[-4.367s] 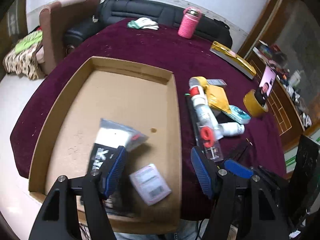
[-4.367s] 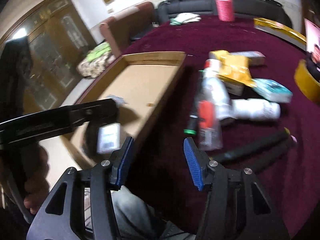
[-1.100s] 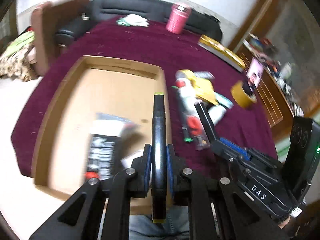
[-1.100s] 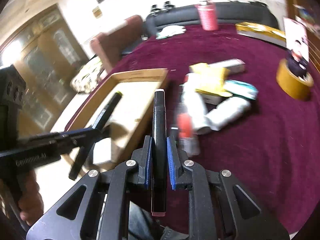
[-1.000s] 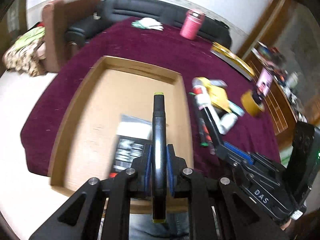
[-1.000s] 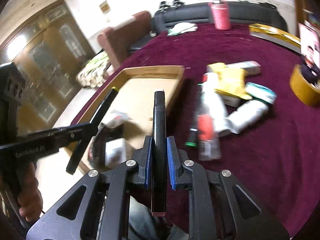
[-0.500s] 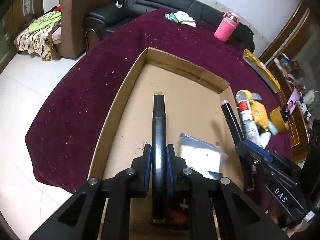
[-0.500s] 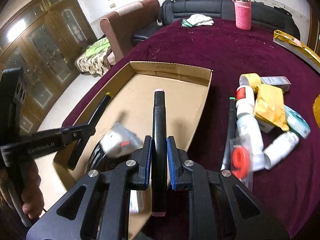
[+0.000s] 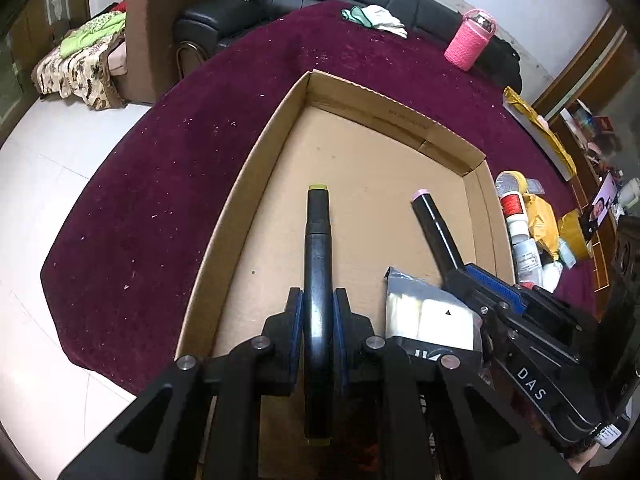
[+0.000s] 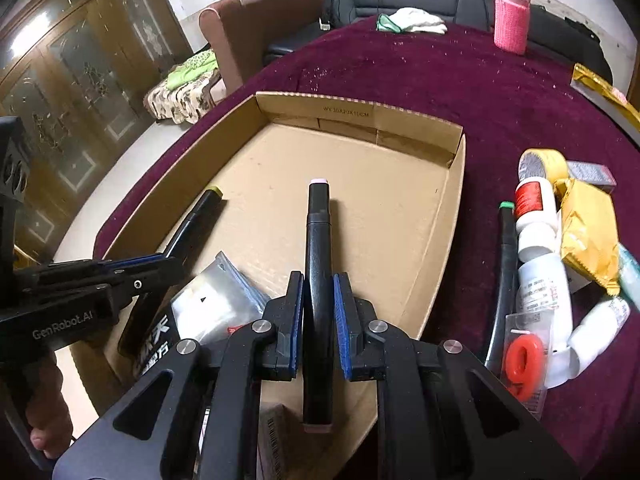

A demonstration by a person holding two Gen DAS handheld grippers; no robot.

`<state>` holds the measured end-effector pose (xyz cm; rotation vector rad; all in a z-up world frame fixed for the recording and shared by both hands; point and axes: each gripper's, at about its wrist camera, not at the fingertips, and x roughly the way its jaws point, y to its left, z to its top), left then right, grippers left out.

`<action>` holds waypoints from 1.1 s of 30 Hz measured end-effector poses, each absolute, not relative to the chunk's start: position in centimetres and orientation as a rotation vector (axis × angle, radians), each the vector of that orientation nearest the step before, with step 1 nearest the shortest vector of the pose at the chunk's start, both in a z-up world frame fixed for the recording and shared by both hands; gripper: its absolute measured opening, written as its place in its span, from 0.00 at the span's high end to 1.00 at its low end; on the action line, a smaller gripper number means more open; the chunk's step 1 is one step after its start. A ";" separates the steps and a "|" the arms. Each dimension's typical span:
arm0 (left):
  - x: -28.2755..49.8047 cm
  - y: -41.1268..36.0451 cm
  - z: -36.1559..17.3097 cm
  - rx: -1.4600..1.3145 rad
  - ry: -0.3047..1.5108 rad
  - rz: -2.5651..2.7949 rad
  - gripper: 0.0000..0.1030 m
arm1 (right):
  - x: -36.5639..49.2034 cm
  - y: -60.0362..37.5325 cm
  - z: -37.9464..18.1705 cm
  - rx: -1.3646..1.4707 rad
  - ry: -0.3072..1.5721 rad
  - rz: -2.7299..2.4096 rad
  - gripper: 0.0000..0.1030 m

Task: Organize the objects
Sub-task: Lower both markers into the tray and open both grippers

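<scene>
My left gripper is shut on a black marker with a yellow-green cap, held over the left half of the cardboard tray. My right gripper is shut on a black marker with a pink cap, over the tray's middle. Both markers point toward the far wall of the tray. In the left wrist view the right gripper and its pink-capped marker come in from the right. The right wrist view shows the left gripper at the left with the yellow-capped marker.
A clear plastic bag and a dark packet lie at the tray's near end. On the maroon cloth right of the tray lie a green-capped marker, white bottles, a yellow packet and a red ring pack. A pink bottle stands far back.
Both grippers, open a few seconds ago, now each hold a marker. In the last second they swung left from the pile and sank over the tray.
</scene>
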<state>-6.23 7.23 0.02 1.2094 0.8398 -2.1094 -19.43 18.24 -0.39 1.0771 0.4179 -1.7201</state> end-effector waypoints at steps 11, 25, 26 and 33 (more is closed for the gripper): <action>-5.7 8.9 2.1 1.123 0.791 -2.125 0.55 | -19.4 20.0 0.3 1.084 0.332 -1.696 0.82; -8.2 16.7 7.3 1.036 0.668 -2.304 0.37 | -20.4 30.8 2.4 1.010 0.189 -1.760 0.55; -8.8 17.5 7.2 1.049 0.667 -2.320 0.37 | -20.7 31.6 2.0 1.024 0.187 -1.769 0.55; -11.6 21.8 6.4 1.141 0.622 -2.386 0.37 | -23.1 36.9 0.7 1.075 0.164 -1.873 0.55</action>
